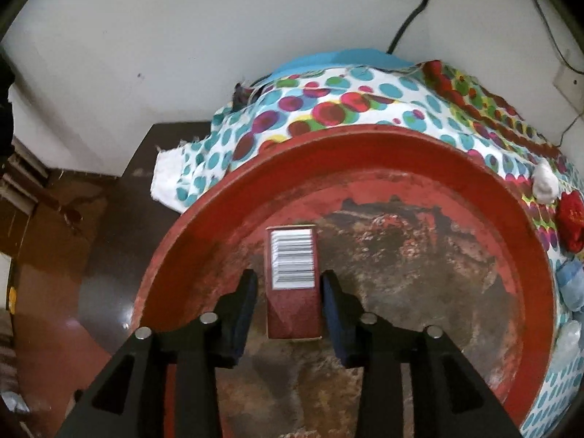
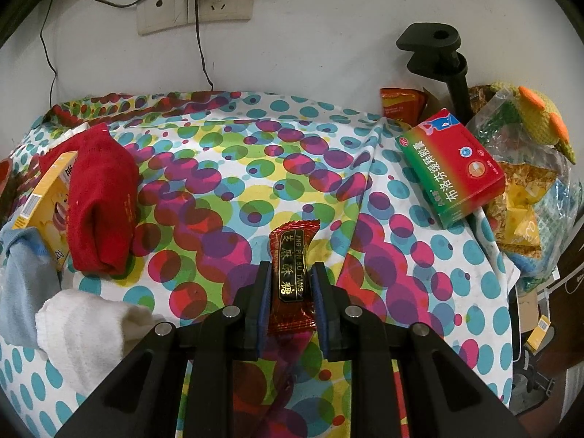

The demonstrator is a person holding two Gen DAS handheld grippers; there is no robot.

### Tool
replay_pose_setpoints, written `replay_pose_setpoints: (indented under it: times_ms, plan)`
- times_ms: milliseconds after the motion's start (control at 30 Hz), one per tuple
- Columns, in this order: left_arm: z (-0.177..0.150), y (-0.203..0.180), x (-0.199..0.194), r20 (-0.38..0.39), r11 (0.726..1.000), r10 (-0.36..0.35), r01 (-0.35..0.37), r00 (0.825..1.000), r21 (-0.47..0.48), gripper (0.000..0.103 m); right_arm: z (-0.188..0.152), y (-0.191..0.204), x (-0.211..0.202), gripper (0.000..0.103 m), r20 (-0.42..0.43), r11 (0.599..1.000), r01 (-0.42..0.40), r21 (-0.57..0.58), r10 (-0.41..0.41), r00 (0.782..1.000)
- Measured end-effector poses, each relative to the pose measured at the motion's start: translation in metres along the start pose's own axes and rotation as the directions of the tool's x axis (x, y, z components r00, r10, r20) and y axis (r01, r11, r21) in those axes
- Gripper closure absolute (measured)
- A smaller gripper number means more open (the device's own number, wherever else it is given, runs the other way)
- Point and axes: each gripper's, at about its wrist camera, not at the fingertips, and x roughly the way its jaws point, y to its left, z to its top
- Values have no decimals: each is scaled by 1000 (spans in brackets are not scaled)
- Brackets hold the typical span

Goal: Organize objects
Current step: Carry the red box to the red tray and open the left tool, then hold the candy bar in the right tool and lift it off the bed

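Observation:
In the left wrist view a small red box (image 1: 294, 284) with a barcode label lies flat in a worn red round tray (image 1: 365, 153). My left gripper (image 1: 290, 283) is open, its pads on either side of the box with small gaps. In the right wrist view my right gripper (image 2: 291, 281) is shut on a red candy wrapper (image 2: 292, 273) with gold lettering, just above the dotted tablecloth (image 2: 255, 168).
On the cloth lie a red sock (image 2: 98, 197), a white sock (image 2: 84, 325), a light blue cloth (image 2: 22, 284), a yellow box (image 2: 47, 197) and a red-green medicine box (image 2: 452, 168). Snack bags (image 2: 518, 211) and a black clamp stand (image 2: 452, 65) sit at the right. A wall socket (image 2: 197, 7) is behind.

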Motion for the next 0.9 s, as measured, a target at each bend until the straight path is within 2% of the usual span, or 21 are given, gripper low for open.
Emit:
replay_pose_setpoints:
  times_ms: [133, 300, 433, 500, 767, 900]
  plan:
    - [-5, 9, -9, 10, 998, -40, 41, 999, -50, 64, 0, 0, 0, 82, 0, 1000, 4, -4, -4, 1000]
    - [-15, 11, -28, 37, 996, -17, 20, 999, -87, 64, 0, 1, 0, 82, 0, 1000, 10, -10, -10, 1000]
    - [-34, 2, -43, 6, 996, -40, 40, 999, -78, 64, 0, 2, -1, 82, 1, 999, 26, -24, -26, 1000]
    - [-50, -11, -50, -12, 998, -67, 67, 998, -18, 64, 0, 3, -1, 82, 1, 999, 31, -29, -31, 1000]
    - [-96, -57, -65, 2, 992, -23, 22, 1000, 125, 64, 1, 9, -1, 82, 4, 996, 70, -62, -70, 998]
    - [-105, -73, -74, 23, 978, -102, 96, 994, 184, 64, 1, 9, -1, 82, 3, 996, 63, -57, -63, 998]
